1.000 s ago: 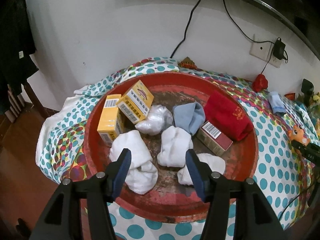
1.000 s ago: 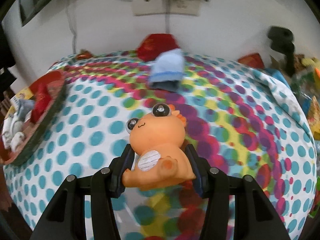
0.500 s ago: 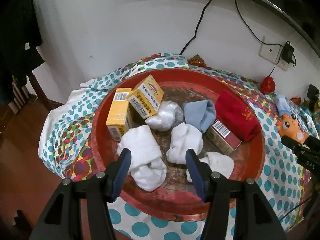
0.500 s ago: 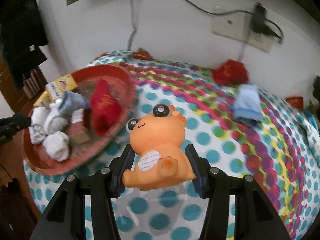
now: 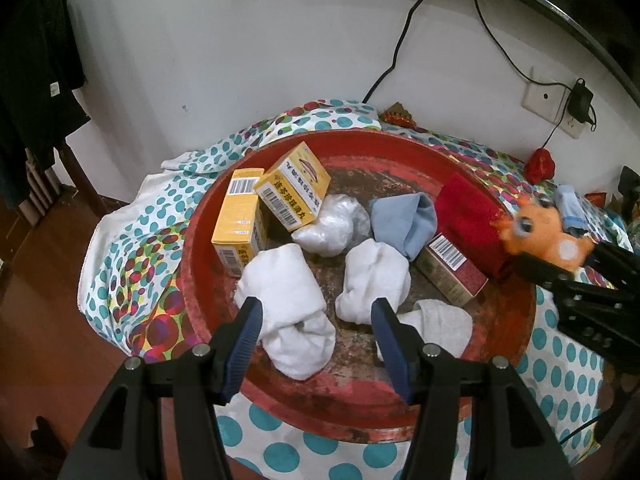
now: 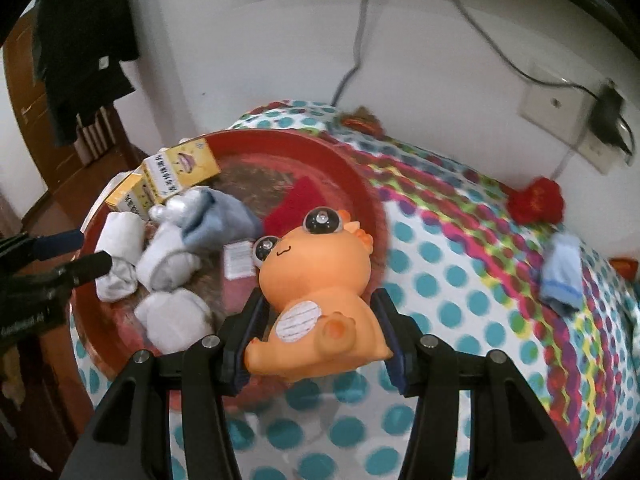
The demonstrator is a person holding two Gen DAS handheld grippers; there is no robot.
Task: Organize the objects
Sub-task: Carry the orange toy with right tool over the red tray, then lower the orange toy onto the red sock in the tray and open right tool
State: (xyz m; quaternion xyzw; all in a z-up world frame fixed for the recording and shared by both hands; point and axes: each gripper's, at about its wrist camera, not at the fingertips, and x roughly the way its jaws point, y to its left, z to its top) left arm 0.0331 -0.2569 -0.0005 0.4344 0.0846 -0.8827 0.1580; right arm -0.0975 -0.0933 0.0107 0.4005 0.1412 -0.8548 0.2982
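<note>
Orange toy (image 6: 320, 300) clamped btwn right jaws.

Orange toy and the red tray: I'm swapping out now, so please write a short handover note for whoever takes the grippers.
Right gripper: shut on the orange toy, held near the red tray's rim.
Left gripper: open, empty, above the white socks.
In the tray: two yellow boxes, socks, a red cloth.
Left: set the toy down; a blue sock and red pouch lie on the dotted cloth.
</note>
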